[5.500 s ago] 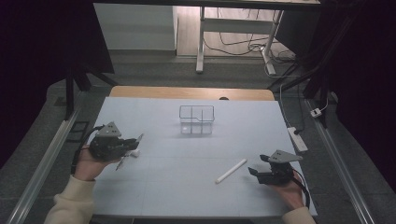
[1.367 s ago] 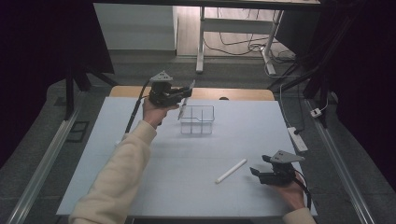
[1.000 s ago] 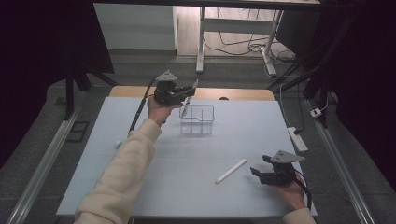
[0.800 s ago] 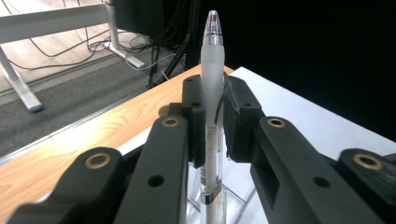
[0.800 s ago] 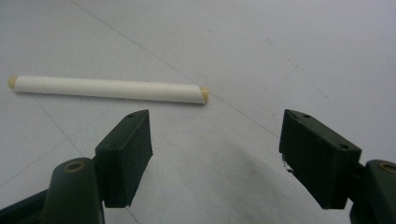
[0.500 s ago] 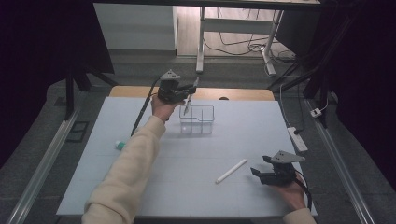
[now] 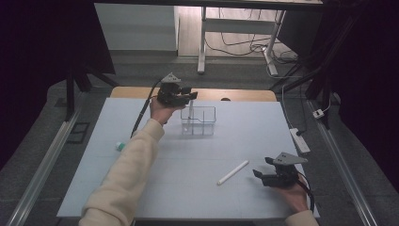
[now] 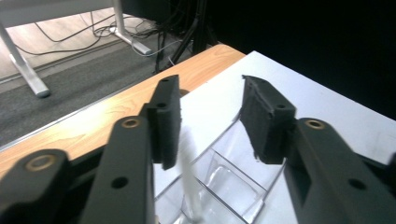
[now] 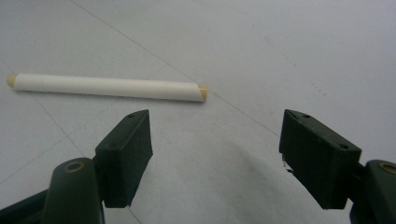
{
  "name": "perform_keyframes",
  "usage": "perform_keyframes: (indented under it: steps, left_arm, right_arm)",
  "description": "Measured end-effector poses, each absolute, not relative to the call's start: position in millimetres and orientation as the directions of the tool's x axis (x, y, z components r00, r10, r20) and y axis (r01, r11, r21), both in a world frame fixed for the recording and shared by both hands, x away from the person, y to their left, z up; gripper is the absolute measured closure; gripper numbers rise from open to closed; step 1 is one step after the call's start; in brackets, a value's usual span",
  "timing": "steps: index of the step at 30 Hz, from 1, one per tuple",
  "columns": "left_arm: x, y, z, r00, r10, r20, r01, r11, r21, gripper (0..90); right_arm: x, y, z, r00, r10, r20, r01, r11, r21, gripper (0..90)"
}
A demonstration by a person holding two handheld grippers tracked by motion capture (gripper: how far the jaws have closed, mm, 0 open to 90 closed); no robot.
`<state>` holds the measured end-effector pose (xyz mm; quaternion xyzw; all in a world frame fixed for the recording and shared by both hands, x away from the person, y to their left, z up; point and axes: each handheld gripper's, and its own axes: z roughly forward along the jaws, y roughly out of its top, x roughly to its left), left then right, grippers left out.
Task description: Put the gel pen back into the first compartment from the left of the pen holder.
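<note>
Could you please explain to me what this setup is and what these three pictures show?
A person sits at a table with a hand-held two-jaw gripper in each hand. The high view looks down from above; the other two come from cameras riding on the grippers, looking along their black jaws. The left gripper is above a clear box; its jaws have just been opening, and a white stick stands in the box, apparently let go. The right gripper rests open near a second white stick lying on the table. A small teal item lies at the left.
</note>
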<state>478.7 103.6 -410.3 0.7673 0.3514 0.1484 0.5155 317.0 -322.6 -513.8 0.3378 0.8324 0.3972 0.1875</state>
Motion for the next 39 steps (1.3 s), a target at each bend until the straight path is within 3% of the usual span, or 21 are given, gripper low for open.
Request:
perform_keyframes:
  steps: [8,22,39]
  left_arm:
    - [466,112,-407,0.723,0.679,-0.127,0.388,-0.246,0.888,50.2]
    - [424,131,-411,0.724,0.686,-0.065,0.356,-0.291,0.888,48.6]
    - [369,164,-438,0.741,0.663,-0.104,0.386,-0.294,0.875,48.1]
  right_arm:
    - [316,-322,-513,-0.698,0.715,-0.051,0.408,0.455,0.792,24.8]
    - [316,-322,-512,-0.703,0.71,-0.046,0.405,0.452,0.795,24.8]
    - [315,-322,-511,-0.705,0.707,-0.052,0.397,0.454,0.797,25.0]
